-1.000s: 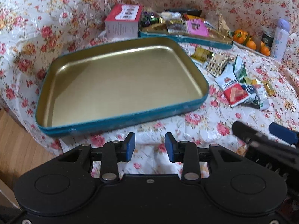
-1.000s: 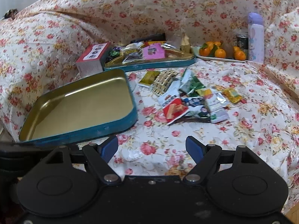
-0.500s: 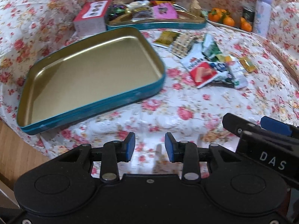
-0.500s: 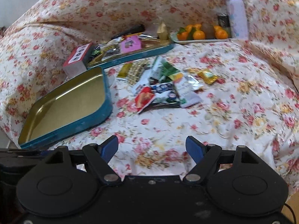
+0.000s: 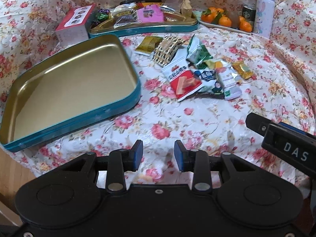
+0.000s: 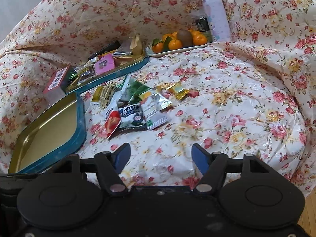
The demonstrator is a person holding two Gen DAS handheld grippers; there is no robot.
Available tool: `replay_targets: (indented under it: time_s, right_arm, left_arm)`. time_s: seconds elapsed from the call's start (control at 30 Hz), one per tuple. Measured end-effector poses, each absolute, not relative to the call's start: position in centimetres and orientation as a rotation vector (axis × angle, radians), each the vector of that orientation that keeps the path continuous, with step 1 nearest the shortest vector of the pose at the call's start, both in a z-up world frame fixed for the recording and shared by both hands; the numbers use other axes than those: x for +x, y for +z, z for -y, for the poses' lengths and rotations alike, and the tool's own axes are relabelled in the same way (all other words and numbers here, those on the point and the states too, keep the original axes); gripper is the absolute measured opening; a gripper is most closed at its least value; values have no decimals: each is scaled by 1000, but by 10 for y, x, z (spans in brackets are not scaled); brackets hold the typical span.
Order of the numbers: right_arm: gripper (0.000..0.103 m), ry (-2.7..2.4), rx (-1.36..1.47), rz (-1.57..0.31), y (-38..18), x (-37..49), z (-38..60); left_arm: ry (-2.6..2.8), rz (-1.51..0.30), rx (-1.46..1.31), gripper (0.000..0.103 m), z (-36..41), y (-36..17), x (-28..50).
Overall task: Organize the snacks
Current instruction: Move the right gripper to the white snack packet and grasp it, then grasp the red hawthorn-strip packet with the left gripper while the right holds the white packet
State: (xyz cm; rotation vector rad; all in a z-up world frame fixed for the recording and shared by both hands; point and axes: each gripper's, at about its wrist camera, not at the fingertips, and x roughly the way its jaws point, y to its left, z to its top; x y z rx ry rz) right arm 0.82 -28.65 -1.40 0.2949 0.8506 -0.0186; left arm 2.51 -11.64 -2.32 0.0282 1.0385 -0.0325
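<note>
1. The left gripper [image 5: 157, 154] hangs over the near edge of the floral cloth [image 5: 177, 126] with its blue pads a narrow gap apart and nothing between them. The right gripper [image 6: 161, 159] also carries nothing, its pads spread much wider.

2. The loose snack packets [image 5: 199, 73] lie in a heap on the cloth, far of both grippers and well apart from them. From the left gripper the heap sits ahead and to the right; from the right gripper it sits ahead and slightly to the left.

3. The empty tin [image 5: 73, 86], gold inside with a teal wall, lies left of the heap, its near right corner just beside the red-and-white packet [image 5: 183, 83]. It is nearer the left gripper's side.

4. The red-and-white packet is the nearest one of the heap. Its long axis runs from near right to far left in the left view, so a grip across its short width would need the jaws turned to meet it.

5. Judging by the layout, the right gripper is better placed for the heap: wider open and almost in line with it. The left one is better placed for steadying the tin.

6. A second tin [image 5: 144, 22], already holding sweets, stands at the far edge with a pink box [image 5: 74, 26] to its left.
</note>
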Motion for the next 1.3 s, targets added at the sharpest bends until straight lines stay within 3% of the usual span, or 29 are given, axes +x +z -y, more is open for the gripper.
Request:
replay_targets:
  time_s: [0.13, 0.27, 0.63, 0.83, 1.23, 1.3]
  right_arm:
    - [59, -19, 285, -844, -17, 14, 289]
    - [54, -3, 290, -830, -19, 22, 289]
    - [54, 61, 232, -798, -23, 60, 285]
    - [37, 80, 188, -813, -31, 85, 281]
    - [37, 104, 81, -840, -50, 101, 270]
    - [32, 81, 52, -847, -53, 103, 268]
  left_arm:
    - [-50, -1023, 28, 44, 121, -24, 32]
    - [-58, -1033, 35, 44, 126, -28, 41]
    - [-98, -1036, 41, 44, 133, -34, 61]
    - [-95, -1051, 27, 44, 130, -37, 71]
    - [-102, -1073, -4, 44, 130, -36, 87]
    - [-106, -1072, -14, 44, 131, -34, 92]
